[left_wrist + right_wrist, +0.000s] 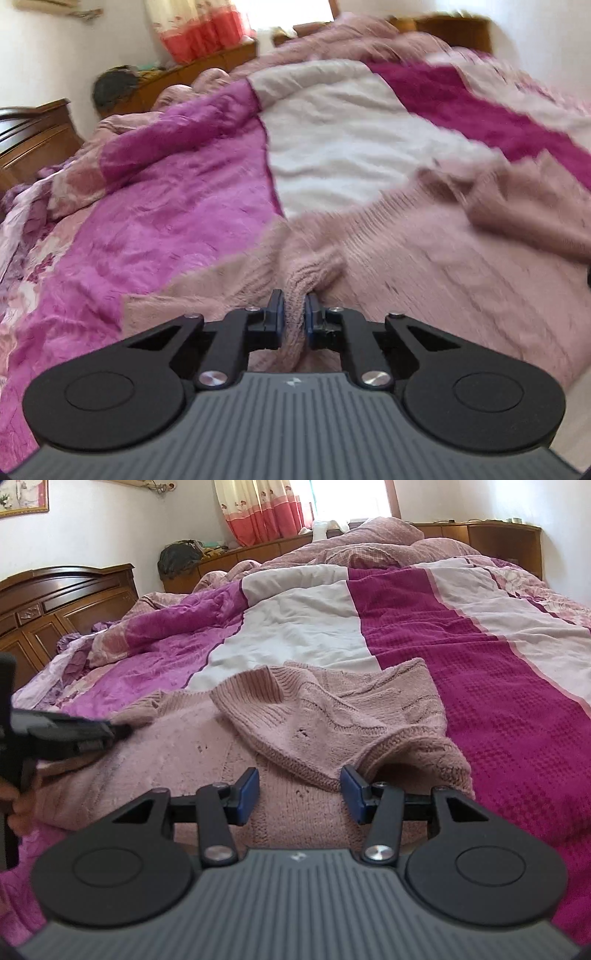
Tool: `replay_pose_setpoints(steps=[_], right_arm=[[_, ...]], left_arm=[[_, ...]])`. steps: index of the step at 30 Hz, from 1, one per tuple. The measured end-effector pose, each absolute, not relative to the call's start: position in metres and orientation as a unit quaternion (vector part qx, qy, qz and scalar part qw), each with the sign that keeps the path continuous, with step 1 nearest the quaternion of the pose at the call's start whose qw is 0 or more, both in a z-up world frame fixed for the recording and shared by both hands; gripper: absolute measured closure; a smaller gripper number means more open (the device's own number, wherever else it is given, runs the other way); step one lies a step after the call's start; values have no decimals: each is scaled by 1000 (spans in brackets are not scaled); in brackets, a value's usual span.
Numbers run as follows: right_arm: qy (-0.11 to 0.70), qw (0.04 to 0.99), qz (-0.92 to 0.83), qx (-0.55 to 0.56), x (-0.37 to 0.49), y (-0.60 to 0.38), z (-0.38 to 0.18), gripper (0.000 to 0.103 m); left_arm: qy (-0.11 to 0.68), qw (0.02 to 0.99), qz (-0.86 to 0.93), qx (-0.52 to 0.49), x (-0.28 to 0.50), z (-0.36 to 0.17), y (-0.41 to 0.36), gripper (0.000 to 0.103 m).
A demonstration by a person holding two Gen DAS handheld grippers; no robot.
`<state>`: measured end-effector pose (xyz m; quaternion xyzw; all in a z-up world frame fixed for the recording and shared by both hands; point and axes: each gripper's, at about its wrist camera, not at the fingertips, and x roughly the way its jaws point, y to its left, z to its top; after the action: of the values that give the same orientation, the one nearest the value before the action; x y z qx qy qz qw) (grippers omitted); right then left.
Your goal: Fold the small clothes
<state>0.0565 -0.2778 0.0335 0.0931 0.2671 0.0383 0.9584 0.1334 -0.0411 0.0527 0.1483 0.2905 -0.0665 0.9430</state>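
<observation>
Magenta, white and purple striped quilted bedspread (424,635) across bed. Carved dark wooden headboard (55,602) at left. Cream curtain with coral-red hem (262,513) at bright window. Gold-framed picture (22,498) on white wall.

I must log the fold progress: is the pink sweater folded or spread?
Partly folded: the pink sweater lies on the bed, one sleeve turned over its body.

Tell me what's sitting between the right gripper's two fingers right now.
In the right wrist view, the right gripper is open over the pink knit sweater. Only the sweater's ribbed edge lies between the fingers, unpinched.
</observation>
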Motion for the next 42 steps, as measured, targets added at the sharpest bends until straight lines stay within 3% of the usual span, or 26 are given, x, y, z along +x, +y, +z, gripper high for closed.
replay_pose_setpoints(steps=[4, 10, 14, 20, 24, 30, 31, 32, 34, 42], right_arm=[[267, 958, 38, 97, 58, -279, 32, 52], [269, 958, 38, 95, 58, -278, 33, 52], [274, 957, 41, 92, 56, -279, 42, 52], [244, 967, 67, 40, 52, -270, 70, 52], [239, 965, 104, 20, 72, -268, 77, 52], [276, 951, 138, 0, 116, -266, 62, 53], [291, 945, 146, -3, 123, -266, 56, 55], [305, 940, 150, -3, 126, -266, 51, 73], [314, 937, 154, -4, 130, -269, 47, 91], [264, 961, 28, 73, 158, -331, 76, 90]], left_arm=[[246, 956, 5, 162, 144, 71, -20, 91], [277, 945, 86, 151, 181, 71, 27, 90], [297, 947, 79, 92, 176, 75, 54, 88], [307, 949, 33, 59, 137, 84, 44, 77], [314, 948, -2, 46, 116, 81, 28, 56], [331, 942, -6, 59, 109, 60, 7, 54], [335, 940, -6, 58, 109, 56, 7, 54], [339, 939, -5, 58, 110, 53, 6, 54], [344, 937, -1, 57, 112, 47, 7, 54], [342, 938, 0, 60, 117, 44, 11, 47]])
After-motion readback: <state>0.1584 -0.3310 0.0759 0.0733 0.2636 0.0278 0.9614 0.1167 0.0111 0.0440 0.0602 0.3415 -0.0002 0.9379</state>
